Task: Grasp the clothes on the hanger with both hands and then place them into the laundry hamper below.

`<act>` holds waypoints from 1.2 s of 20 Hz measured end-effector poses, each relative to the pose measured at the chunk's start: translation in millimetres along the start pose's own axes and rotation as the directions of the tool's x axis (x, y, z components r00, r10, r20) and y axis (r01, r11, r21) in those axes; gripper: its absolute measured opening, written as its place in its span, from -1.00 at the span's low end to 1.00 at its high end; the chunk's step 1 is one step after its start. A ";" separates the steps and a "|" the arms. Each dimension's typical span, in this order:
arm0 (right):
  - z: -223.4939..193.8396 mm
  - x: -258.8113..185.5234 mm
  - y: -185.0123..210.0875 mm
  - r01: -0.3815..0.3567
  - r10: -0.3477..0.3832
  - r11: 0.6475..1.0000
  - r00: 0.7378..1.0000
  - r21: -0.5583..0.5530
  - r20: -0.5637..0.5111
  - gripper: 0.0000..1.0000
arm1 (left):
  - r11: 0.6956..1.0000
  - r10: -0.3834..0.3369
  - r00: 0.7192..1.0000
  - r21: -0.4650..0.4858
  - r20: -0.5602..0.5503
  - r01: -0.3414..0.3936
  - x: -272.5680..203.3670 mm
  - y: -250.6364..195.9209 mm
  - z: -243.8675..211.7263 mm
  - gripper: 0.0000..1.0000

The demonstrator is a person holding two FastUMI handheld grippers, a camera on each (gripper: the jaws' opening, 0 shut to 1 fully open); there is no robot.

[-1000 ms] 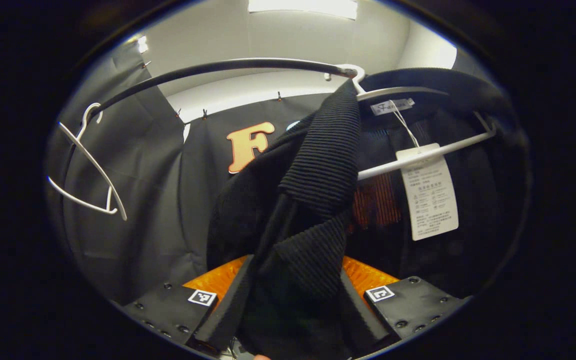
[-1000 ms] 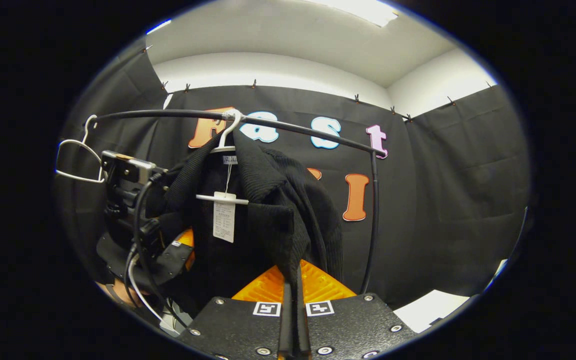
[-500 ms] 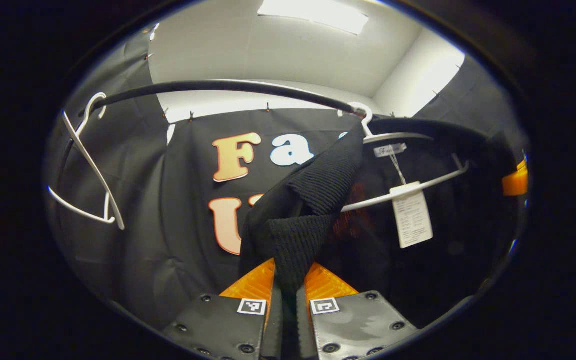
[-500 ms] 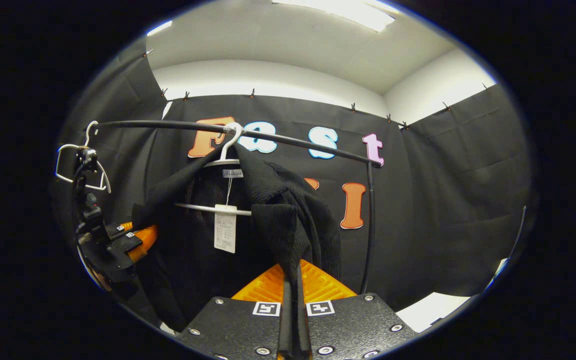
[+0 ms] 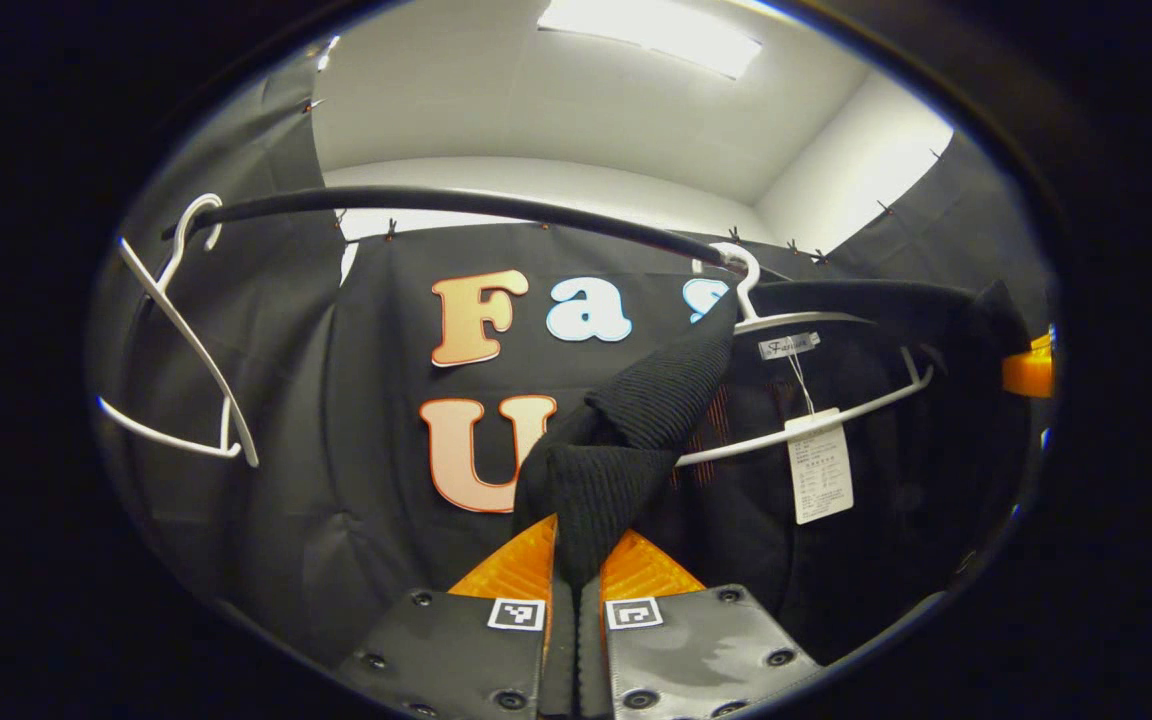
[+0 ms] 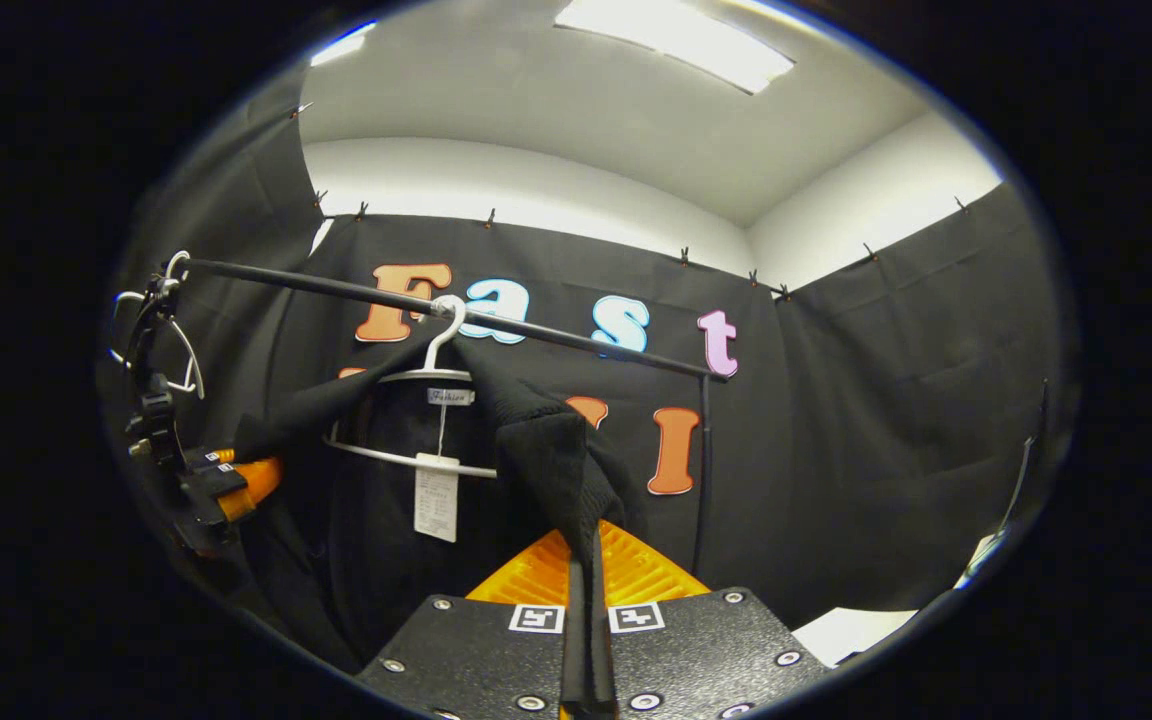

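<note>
Black ribbed knit garment (image 5: 636,420) hangs on a white plastic hanger (image 5: 806,425); left tool (image 5: 576,590) and right tool (image 6: 584,590) each pinch its cloth.

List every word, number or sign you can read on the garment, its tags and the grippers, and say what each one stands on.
Neck label inside the black sweater: cursive print, too small to read with certainty.
Paper tag dangling across the white hanger: lines of fine print, too small to read.
Square markers on the left gripper: black-and-white patterns, no words.
Nothing here can be quoted.
</note>
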State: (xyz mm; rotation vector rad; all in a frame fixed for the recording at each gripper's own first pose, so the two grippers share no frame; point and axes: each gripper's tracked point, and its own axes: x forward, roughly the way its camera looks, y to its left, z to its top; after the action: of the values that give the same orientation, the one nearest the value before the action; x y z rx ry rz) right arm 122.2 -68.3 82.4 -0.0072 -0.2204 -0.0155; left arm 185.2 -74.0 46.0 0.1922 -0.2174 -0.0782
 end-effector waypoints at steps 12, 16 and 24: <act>85.1 68.3 -61.0 0.079 -0.069 0.994 0.989 -0.075 0.134 -0.99 | 0.985 0.138 0.980 0.086 0.144 -0.151 71.8 79.4 67.9 -0.83; 78.3 106.6 -65.7 0.048 -0.038 0.995 0.993 -0.088 0.112 -0.99 | 0.985 0.139 0.974 0.074 0.177 -0.154 96.5 82.6 71.4 -0.82; 4.7 149.4 -64.7 -0.003 0.003 1.000 1.000 -0.021 -0.004 -0.98 | 0.993 0.121 0.993 0.001 0.014 -0.121 139.1 80.4 -5.0 -0.82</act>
State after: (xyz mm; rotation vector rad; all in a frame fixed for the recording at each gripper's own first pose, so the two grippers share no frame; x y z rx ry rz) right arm 265.9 -135.2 120.0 -0.0285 -0.2167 -0.0152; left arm 326.3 -8.0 85.9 0.1802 -0.2429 0.0415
